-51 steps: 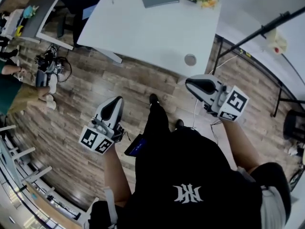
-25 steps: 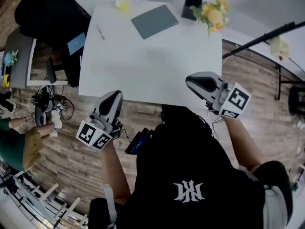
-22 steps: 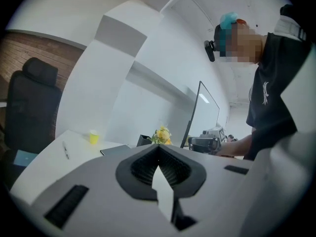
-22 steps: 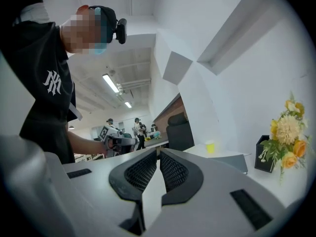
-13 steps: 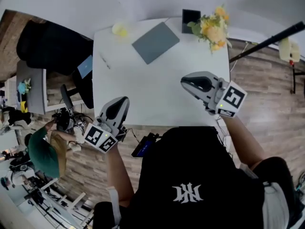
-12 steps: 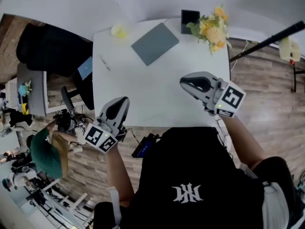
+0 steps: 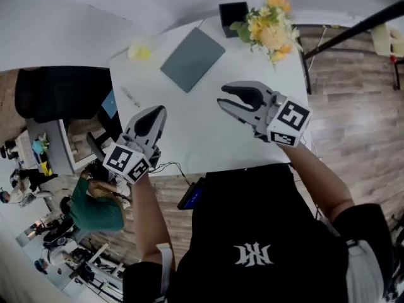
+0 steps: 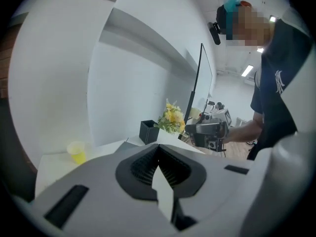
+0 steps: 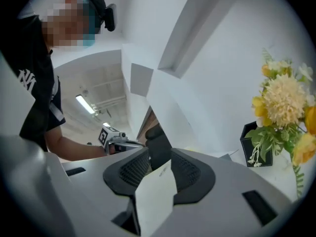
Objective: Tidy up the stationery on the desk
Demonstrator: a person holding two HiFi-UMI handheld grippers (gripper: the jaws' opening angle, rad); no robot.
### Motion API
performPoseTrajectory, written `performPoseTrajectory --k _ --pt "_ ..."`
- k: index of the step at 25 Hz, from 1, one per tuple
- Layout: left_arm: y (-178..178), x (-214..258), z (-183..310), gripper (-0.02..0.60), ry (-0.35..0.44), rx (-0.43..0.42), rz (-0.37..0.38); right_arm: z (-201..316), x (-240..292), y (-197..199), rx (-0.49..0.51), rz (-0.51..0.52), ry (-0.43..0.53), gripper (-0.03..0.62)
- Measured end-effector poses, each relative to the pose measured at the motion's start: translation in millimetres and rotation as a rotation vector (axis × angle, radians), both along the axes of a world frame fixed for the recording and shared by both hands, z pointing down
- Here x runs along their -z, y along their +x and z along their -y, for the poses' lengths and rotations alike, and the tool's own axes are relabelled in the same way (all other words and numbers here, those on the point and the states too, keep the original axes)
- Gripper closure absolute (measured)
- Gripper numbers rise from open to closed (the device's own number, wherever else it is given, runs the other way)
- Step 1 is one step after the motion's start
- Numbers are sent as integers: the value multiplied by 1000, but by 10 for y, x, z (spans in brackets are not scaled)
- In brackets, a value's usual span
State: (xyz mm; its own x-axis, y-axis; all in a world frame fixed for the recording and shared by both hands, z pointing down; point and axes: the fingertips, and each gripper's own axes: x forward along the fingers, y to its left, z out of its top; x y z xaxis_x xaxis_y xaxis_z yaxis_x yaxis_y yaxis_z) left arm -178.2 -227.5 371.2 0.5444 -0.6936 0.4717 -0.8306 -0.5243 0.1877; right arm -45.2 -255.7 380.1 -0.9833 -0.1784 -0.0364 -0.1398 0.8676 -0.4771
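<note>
In the head view the white desk [image 7: 208,131] bears a grey notebook [image 7: 192,59], a pen [image 7: 130,96], a yellow cup [image 7: 139,51], a black pen holder [image 7: 233,12] and yellow flowers [image 7: 268,24]. My left gripper [image 7: 154,113] hangs shut and empty over the desk's near left edge, not far from the pen. My right gripper [image 7: 226,96] hovers over the desk's middle, below the notebook. Its jaws have just been opening, with nothing between them. The left gripper view has its own left gripper [image 8: 158,152] shut, the cup [image 8: 76,152] and the holder [image 8: 148,131] beyond. The right gripper [image 9: 158,157] stands parted in its own view.
A black office chair [image 7: 57,93] stands left of the desk. On the wooden floor further left sits a person in green [image 7: 95,210]. A black pole [image 7: 353,27] slants past the desk's right side. White walls rise behind the desk.
Both grippers have come forward from the desk's near edge to over its top. The right gripper's jaws have parted. The left gripper stays shut.
</note>
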Motion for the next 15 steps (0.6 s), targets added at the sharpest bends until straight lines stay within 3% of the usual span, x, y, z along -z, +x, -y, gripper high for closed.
performPoseTrajectory --k 2,8,11,15 --pt "-33 -75 240 580 1 -35 33 139 -84 -38 -57 -4 -42 411" --pt "-204 -455 860 578 -25 -191 129 445 -559 -131 -249 -26 -246 411" --pt "-308 -650 1132 577 -52 -223 123 505 -860 -244 -320 -42 -347 411" --pt "-443 -969 1430 519 -91 -241 124 563 -1194 -426 -385 -60 -460 411"
